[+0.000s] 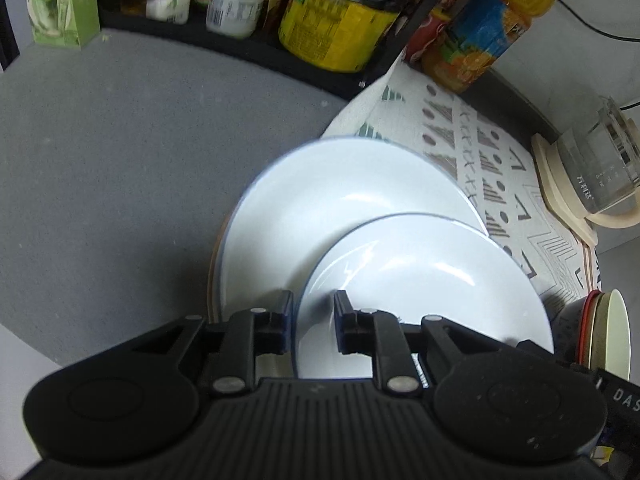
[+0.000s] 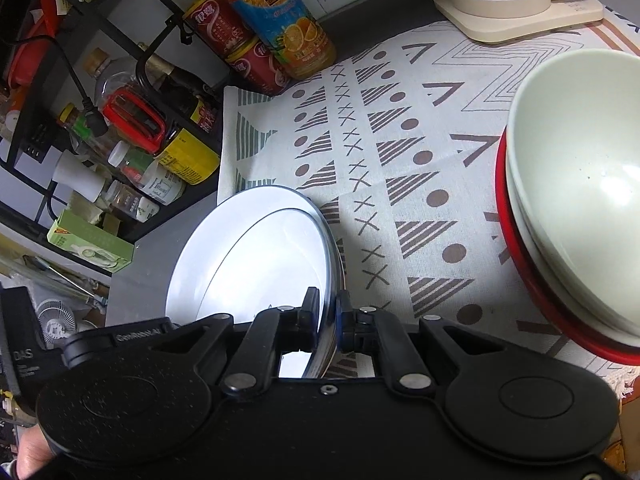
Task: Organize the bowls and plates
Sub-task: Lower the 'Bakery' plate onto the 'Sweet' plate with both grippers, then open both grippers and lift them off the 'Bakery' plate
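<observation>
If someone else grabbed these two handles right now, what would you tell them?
Left tool: open, straddling the upper plate at its rim.
Right tool: shut on that plate's rim.
Upper plate overlaps the lower plate, off-centre, at the edge of the patterned cloth.
Done: bowls nested on the cloth.
Left: probably settling the upper plate squarely onto the lower one.

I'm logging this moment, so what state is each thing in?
Small plate: tilted on the large plate, rim between both grippers' fingers.
Large plate: underneath, atop other plates.
Left gripper: open, astride the rim.
Right gripper: shut on the small plate.
Bowls: nested, upright.
</observation>
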Motion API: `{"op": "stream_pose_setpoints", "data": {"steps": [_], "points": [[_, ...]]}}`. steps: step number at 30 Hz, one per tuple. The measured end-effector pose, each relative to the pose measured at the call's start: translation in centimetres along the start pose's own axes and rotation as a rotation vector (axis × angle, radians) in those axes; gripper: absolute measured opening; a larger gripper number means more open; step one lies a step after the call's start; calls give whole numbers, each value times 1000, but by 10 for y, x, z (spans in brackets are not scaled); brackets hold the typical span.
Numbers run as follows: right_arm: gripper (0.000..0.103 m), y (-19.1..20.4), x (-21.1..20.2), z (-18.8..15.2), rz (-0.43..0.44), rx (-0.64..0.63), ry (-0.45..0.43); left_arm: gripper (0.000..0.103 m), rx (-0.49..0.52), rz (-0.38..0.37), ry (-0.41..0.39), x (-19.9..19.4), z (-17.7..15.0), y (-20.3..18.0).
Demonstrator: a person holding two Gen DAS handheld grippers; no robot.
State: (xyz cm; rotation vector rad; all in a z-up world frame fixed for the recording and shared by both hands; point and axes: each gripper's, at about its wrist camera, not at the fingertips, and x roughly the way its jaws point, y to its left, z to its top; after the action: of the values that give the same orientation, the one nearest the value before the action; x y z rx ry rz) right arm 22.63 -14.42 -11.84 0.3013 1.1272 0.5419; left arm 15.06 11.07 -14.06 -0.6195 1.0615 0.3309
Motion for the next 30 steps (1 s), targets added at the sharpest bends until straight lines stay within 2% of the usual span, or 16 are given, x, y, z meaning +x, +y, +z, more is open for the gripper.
{"op": "stream_pose_setpoints", "data": {"steps": [2, 4, 6, 9, 11, 16, 19, 22, 30], "points": [[8, 1, 1, 0, 0, -10, -1, 21, 9, -2, -7, -6, 2, 0], [8, 2, 2, -1, 0, -11, -1, 35, 2, -17, -10, -13, 5, 2], [7, 3, 3, -2, -5, -17, -1, 58, 8, -1, -40, -25, 6, 3], [7, 5, 4, -4, -11, -27, -2, 75, 44, 34, -104, -46, 7, 1], [7, 7, 7, -4, -18, -35, 2, 80, 58, 39, -134, -57, 8, 2], [5, 10, 10, -5, -37, -65, 1, 82, 32, 109, -176, -62, 6, 13], [5, 8, 11, -2, -40, -72, 3, 82, 7, 102, -150, -54, 2, 22], [0, 7, 11, -1, -47, -84, 9, 82, 30, 120, -136, -45, -2, 20], [0, -3, 13, -1, -65, -73, 28, 78, 37, 126, -114, -31, -9, 15]]}}
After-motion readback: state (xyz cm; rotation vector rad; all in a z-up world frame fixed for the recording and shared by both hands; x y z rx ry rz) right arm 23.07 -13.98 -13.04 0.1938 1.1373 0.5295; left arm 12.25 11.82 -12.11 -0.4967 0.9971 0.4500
